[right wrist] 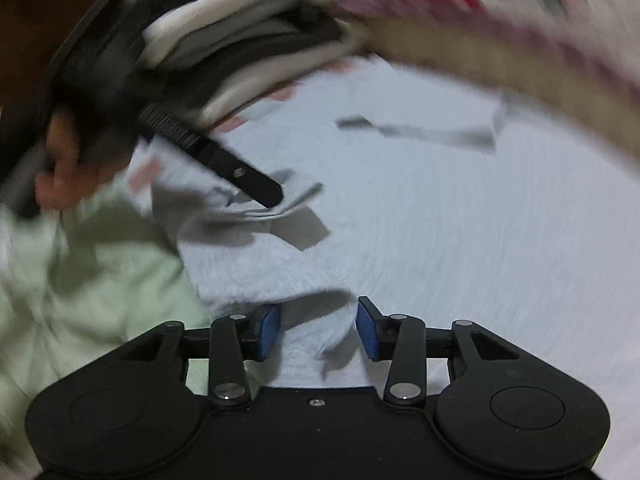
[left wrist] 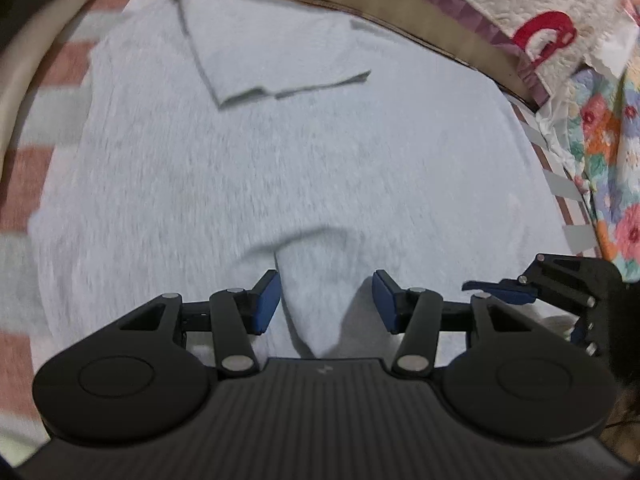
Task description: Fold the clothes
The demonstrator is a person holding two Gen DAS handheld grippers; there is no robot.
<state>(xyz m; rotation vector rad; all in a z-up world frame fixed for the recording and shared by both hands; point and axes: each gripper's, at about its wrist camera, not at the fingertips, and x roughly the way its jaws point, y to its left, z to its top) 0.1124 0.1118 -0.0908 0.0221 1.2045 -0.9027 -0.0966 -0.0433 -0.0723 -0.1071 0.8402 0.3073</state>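
A light grey garment [left wrist: 280, 168] lies spread flat, with a sleeve [left wrist: 276, 56] folded over it at the far side. My left gripper [left wrist: 326, 300] has its jaws apart with a raised fold of the garment's near edge [left wrist: 316, 304] between the pads, not pinched. My right gripper [right wrist: 318, 330] also stands open around a bunched piece of the same garment [right wrist: 400, 220]. The right gripper shows in the left wrist view [left wrist: 500, 288] at the right edge. The left gripper shows in the right wrist view [right wrist: 276, 196] over a lifted corner.
A red and white checked cloth [left wrist: 24, 184] lies under the garment. A floral quilt [left wrist: 608, 152] and a wooden rail [left wrist: 440, 28] are at the right and far side. A stack of folded clothes [right wrist: 240, 44] and a pale green cloth [right wrist: 92, 280] lie to the left.
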